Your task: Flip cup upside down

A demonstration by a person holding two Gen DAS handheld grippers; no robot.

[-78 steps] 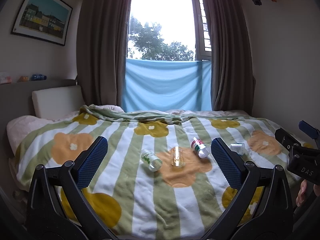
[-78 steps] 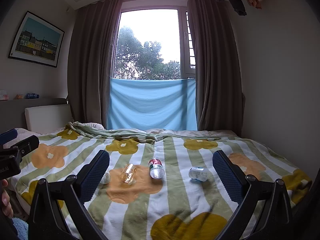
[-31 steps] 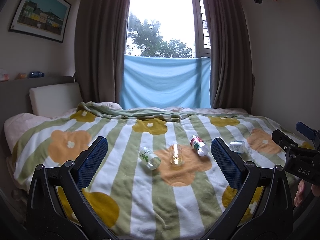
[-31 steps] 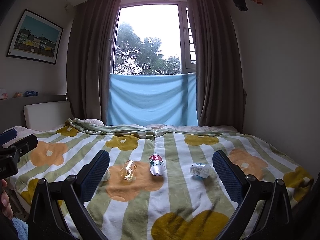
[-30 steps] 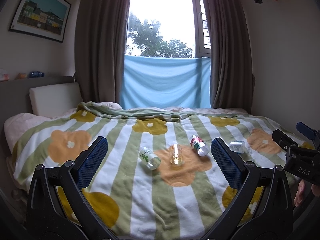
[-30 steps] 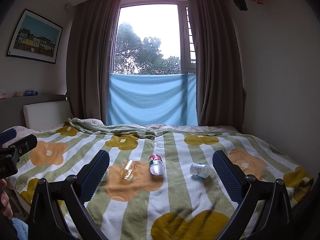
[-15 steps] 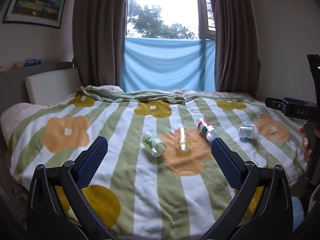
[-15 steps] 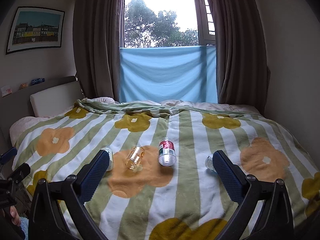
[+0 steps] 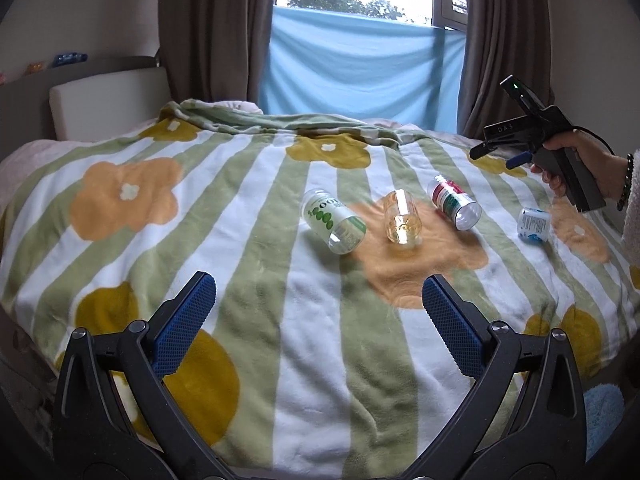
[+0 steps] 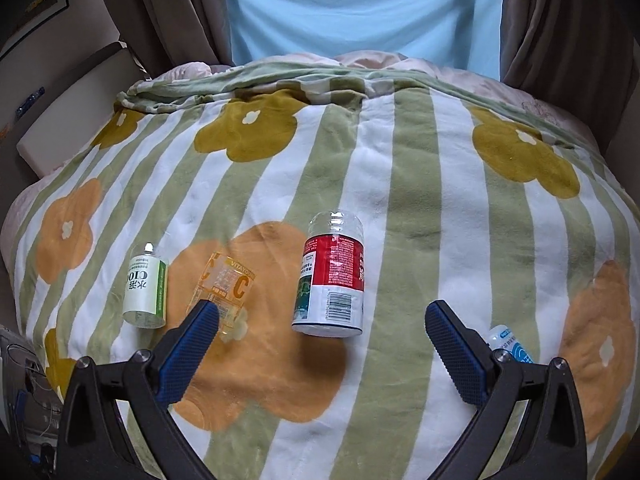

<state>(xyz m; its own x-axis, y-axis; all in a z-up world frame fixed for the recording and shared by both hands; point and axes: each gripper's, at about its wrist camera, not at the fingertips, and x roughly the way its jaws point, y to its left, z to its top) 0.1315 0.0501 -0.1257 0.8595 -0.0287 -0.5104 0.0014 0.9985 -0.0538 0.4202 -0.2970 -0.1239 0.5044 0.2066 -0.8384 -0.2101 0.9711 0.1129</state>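
Several cut-bottle cups lie on their sides on the striped flower blanket (image 9: 260,264). A green-label cup (image 9: 334,220) (image 10: 145,290), a clear orange-print cup (image 9: 401,218) (image 10: 226,290), a red-label cup (image 9: 454,202) (image 10: 331,280) and a blue-label cup (image 9: 533,225) (image 10: 510,342). My left gripper (image 9: 319,320) is open and empty, held back near the bed's front edge. My right gripper (image 10: 322,338) is open and empty, hovering just above the red-label cup; it also shows in the left wrist view (image 9: 520,136), held by a hand.
A headboard and pillow (image 9: 108,100) stand at the left. Brown curtains (image 9: 216,32) and a blue cloth (image 9: 360,64) hang behind the bed. A wall closes in on the right.
Both grippers have moved forward and tilted down toward the bed. The right gripper has advanced far over the blanket, to above the red-label cup. The cups have not moved.
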